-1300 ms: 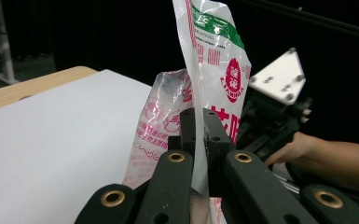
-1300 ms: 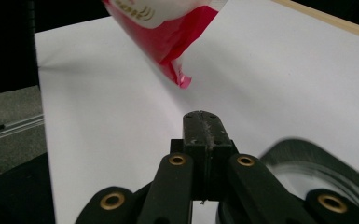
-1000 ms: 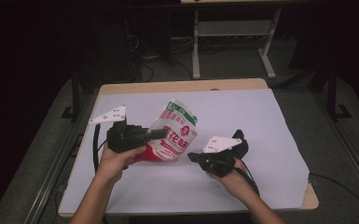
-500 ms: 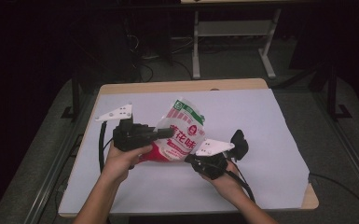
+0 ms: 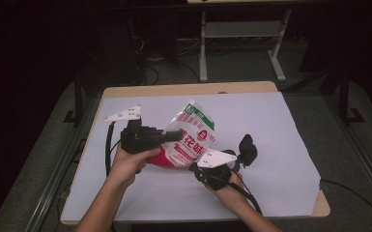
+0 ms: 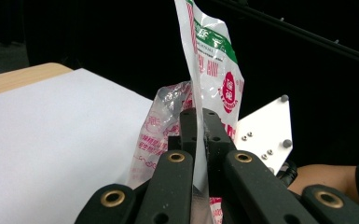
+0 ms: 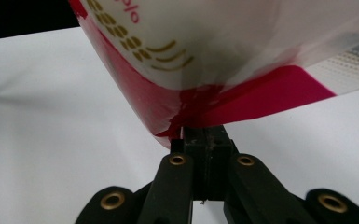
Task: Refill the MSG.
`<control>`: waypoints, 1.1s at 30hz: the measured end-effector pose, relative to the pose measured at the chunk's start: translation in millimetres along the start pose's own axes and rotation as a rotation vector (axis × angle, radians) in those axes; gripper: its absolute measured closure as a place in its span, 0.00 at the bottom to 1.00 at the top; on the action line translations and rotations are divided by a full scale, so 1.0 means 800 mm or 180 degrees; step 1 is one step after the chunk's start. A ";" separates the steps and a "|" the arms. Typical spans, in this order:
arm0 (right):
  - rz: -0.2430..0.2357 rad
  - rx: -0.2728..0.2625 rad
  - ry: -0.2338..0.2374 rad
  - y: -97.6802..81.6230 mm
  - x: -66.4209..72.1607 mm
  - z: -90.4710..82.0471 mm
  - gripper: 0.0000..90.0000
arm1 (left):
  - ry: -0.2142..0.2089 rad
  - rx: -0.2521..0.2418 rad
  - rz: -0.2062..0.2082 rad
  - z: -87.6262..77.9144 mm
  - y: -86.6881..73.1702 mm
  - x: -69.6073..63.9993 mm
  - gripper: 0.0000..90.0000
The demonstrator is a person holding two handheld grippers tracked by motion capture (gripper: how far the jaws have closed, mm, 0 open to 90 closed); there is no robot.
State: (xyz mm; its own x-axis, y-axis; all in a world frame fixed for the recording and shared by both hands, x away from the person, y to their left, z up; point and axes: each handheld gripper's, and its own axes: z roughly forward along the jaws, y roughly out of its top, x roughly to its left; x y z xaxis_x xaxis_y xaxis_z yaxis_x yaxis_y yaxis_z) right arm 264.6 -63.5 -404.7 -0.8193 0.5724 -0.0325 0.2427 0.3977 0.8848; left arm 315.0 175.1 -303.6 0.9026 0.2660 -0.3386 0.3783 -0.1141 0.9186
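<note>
A crinkly plastic snack bag (image 5: pixel 193 137), white with red print, a green top band and a red bottom, is held tilted above the white sheet. My left gripper (image 5: pixel 176 136) reaches in from the left and is shut on the bag's side edge. In the left gripper view the jaws pinch the thin film (image 6: pixel 200 126), and the bag (image 6: pixel 214 70) rises above them. My right gripper (image 5: pixel 195 168) comes from the lower right. In the right gripper view its jaws are shut on the red bottom seam (image 7: pixel 200 126) of the bag (image 7: pixel 224 42).
A white sheet (image 5: pixel 280 145) covers the wooden table (image 5: pixel 183 90), whose edges show at the back and at the front right. A metal stand (image 5: pixel 241 34) and cables lie on the dark floor beyond. The right gripper's grey plate (image 6: pixel 265 130) appears behind the bag.
My right gripper has moved left to the bag's red bottom edge, which it now pinches. The bag has tilted slightly to the right. The left hand has stayed nearly still.
</note>
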 end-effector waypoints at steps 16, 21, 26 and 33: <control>-0.0171 -0.0003 -0.0016 -0.001 0.016 0.008 1.00 | 0.0090 0.0441 0.0053 0.016 0.019 -0.006 1.00; -0.0183 -0.0036 -0.0059 -0.004 0.018 0.005 1.00 | 0.0091 0.0531 0.0041 0.025 0.024 -0.006 1.00; -0.0221 -0.0082 -0.0132 -0.008 0.021 0.001 1.00 | 0.0114 0.0615 0.0064 0.035 0.031 -0.006 1.00; -0.0215 -0.0096 -0.0198 -0.009 0.019 0.002 1.00 | 0.0152 0.0670 0.0022 0.043 0.035 -0.001 1.00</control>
State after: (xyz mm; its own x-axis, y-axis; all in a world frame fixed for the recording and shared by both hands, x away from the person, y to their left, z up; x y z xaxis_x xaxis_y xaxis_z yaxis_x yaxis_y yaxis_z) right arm 251.2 -55.9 -412.1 -0.7992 0.5888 -0.1206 0.1715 0.4157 0.8932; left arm 331.6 139.0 -284.5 0.8963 0.3091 -0.3179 0.4113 -0.3121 0.8564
